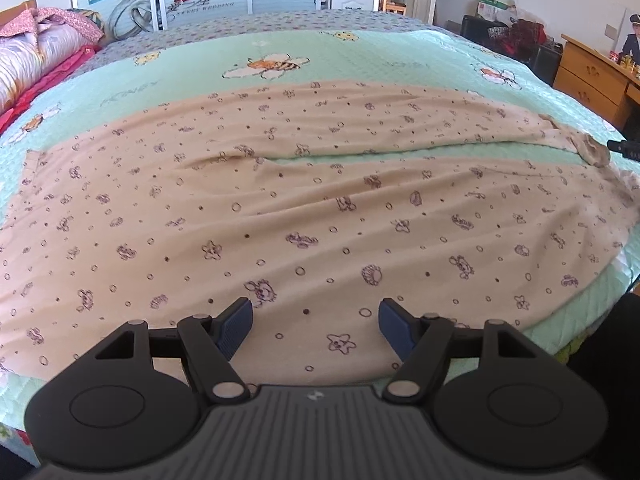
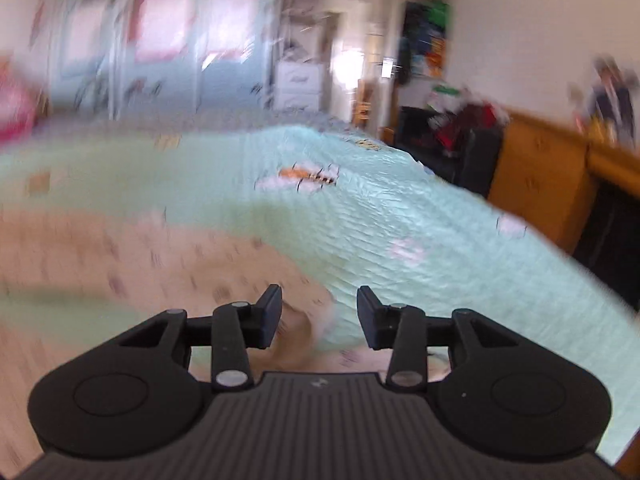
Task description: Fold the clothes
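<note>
Currently the trousers (image 1: 304,216), beige with a small purple print, lie spread flat on the bed (image 1: 360,52), which carries a mint quilt with bee motifs. Waist end sits toward the bed's left edge; both legs run toward the right edge, split by a narrow strip of quilt showing between them. Cuff (image 1: 592,150) of the far leg is bunched near the right edge, with a dark tip, apparently the other gripper, just beside it. Left gripper (image 1: 316,326) hovers over the near leg by the bed's near edge, jaws spread wide, nothing between the blue pads (image 1: 236,326), cloth not pinched. Right gripper (image 2: 319,316), in its own view, is released: jaws part-way apart with no fabric clamped; crumpled beige cloth lies below and between the fingers (image 2: 268,316), contact cannot be told. That view is strongly motion-blurred; detail of the print unreadable. Pillows (image 1: 36,52) stacked at the far left corner. Wooden dresser (image 1: 592,76) stands beyond the right edge.
</note>
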Demonstrator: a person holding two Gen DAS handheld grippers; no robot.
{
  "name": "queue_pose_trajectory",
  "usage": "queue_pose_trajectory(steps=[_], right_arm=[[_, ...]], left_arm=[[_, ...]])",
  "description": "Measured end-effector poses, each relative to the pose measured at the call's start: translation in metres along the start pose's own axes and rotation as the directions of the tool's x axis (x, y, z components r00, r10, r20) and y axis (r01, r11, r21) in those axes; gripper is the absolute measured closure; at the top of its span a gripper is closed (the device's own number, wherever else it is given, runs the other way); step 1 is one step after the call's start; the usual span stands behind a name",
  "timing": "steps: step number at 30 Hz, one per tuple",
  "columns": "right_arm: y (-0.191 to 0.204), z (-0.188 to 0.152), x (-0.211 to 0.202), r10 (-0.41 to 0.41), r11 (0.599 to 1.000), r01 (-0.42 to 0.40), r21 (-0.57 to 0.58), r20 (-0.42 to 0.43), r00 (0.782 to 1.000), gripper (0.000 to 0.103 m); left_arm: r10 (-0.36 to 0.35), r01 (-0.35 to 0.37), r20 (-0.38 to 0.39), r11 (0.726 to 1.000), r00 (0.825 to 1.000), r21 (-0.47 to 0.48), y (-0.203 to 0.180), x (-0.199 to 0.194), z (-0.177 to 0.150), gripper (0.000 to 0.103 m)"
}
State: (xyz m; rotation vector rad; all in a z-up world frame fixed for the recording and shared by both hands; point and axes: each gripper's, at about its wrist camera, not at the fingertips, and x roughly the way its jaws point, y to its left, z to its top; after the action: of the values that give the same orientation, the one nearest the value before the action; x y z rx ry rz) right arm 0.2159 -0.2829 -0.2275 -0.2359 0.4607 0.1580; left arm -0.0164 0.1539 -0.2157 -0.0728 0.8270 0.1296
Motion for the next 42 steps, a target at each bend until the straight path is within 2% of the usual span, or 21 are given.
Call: queue_pose_trajectory(steps=[5,10,14,15,16,17,18,19,20,21,22,23,25,28,30,31,32,33,36,39,42], right_arm=[[0.016,0.005,0.02,-0.036,0.96,0.01,-0.28,-0.088,0.995,0.06],[0.047,0.005,0.043,-0.144,0.827,0.086,-0.555,-0.062,0.988,0.06],[0.058,0.001,0.058,-0.179,0.721,0.108,-0.685,-0.033,0.983,0.06],[0.059,0.001,0.06,-0.171,0.71,0.101,-0.696,-0.031,0.985,0.062],[0.057,0.003,0.062,-0.161,0.723,0.09,-0.685,-0.04,0.986,0.065],[0.049,0.009,0.062,-0.149,0.776,0.085,-0.625,-0.05,0.988,0.086],[0.03,0.019,0.06,-0.133,0.876,0.085,-0.474,-0.067,0.989,0.101],[0.012,0.029,0.058,-0.114,0.948,0.084,-0.307,-0.081,0.99,0.101],[-0.01,0.038,0.055,-0.09,0.99,0.079,-0.116,-0.093,0.992,0.101],[-0.039,0.038,0.053,-0.053,0.99,0.066,0.121,-0.107,0.993,0.101],[-0.064,0.031,0.052,-0.004,0.943,0.044,0.33,-0.121,0.993,0.101],[-0.082,0.021,0.054,0.056,0.882,0.012,0.471,-0.131,0.99,0.101],[-0.095,0.006,0.057,0.131,0.836,-0.033,0.547,-0.141,0.981,0.099],[-0.083,0.008,0.05,0.086,0.931,-0.03,0.363,-0.14,0.986,0.089],[-0.065,0.008,0.047,0.036,0.994,-0.021,0.111,-0.128,0.991,0.062],[-0.056,0.008,0.045,0.012,1.0,-0.014,-0.018,-0.118,0.993,0.054],[-0.046,0.008,0.043,-0.01,0.989,-0.005,-0.148,-0.104,0.995,0.052],[-0.037,0.007,0.042,-0.032,0.96,0.006,-0.279,-0.089,0.996,0.052],[-0.013,-0.011,0.04,-0.068,0.799,0.019,-0.6,-0.059,0.996,0.051],[-0.002,-0.024,0.032,-0.039,0.67,0.016,-0.742,-0.013,0.999,0.051],[0.01,-0.03,0.025,-0.019,0.548,0.058,-0.835,0.058,0.998,0.051]], left_arm=[[-0.008,0.008,0.003,1.0,1.0,0.021,-0.006,-0.001,0.0,0.031],[0.002,-0.002,0.004,1.0,1.0,0.008,-0.002,-0.002,0.001,0.031],[0.0,0.0,-0.004,1.0,1.0,0.01,-0.004,0.0,0.0,0.031],[-0.001,0.001,-0.005,1.0,1.0,0.011,-0.005,0.001,0.0,0.031],[-0.002,0.002,-0.005,1.0,1.0,0.012,-0.005,0.001,0.0,0.031],[-0.002,0.002,-0.005,1.0,1.0,0.009,-0.004,0.001,-0.001,0.031],[-0.002,0.002,-0.005,1.0,1.0,0.006,-0.004,0.001,-0.001,0.031],[-0.001,0.001,-0.005,1.0,1.0,0.002,-0.003,0.001,-0.001,0.031],[-0.002,0.002,-0.006,1.0,1.0,0.0,-0.002,0.002,-0.001,0.031],[-0.002,0.002,-0.008,1.0,1.0,-0.002,-0.001,0.003,-0.002,0.031],[-0.003,0.003,-0.009,1.0,1.0,-0.002,-0.001,0.003,-0.002,0.031],[-0.003,0.003,-0.01,1.0,1.0,-0.002,-0.001,0.004,-0.003,0.031],[-0.003,0.003,-0.011,1.0,1.0,-0.002,-0.002,0.004,-0.003,0.031],[-0.001,0.001,-0.012,1.0,1.0,0.002,-0.002,0.004,-0.003,0.031],[0.002,-0.002,-0.013,1.0,1.0,0.004,-0.003,0.003,-0.002,0.031],[0.003,-0.003,-0.013,1.0,1.0,0.005,-0.003,0.003,-0.002,0.031],[0.004,-0.004,-0.014,1.0,1.0,0.006,-0.003,0.003,-0.002,0.031],[0.005,-0.005,-0.014,1.0,1.0,0.007,-0.004,0.004,-0.002,0.031],[0.008,-0.007,-0.016,1.0,1.0,0.01,-0.005,0.005,-0.003,0.031],[0.009,-0.009,-0.018,1.0,1.0,0.013,-0.005,0.005,-0.002,0.031],[0.01,-0.009,-0.02,1.0,1.0,0.014,-0.005,0.005,-0.002,0.031]])
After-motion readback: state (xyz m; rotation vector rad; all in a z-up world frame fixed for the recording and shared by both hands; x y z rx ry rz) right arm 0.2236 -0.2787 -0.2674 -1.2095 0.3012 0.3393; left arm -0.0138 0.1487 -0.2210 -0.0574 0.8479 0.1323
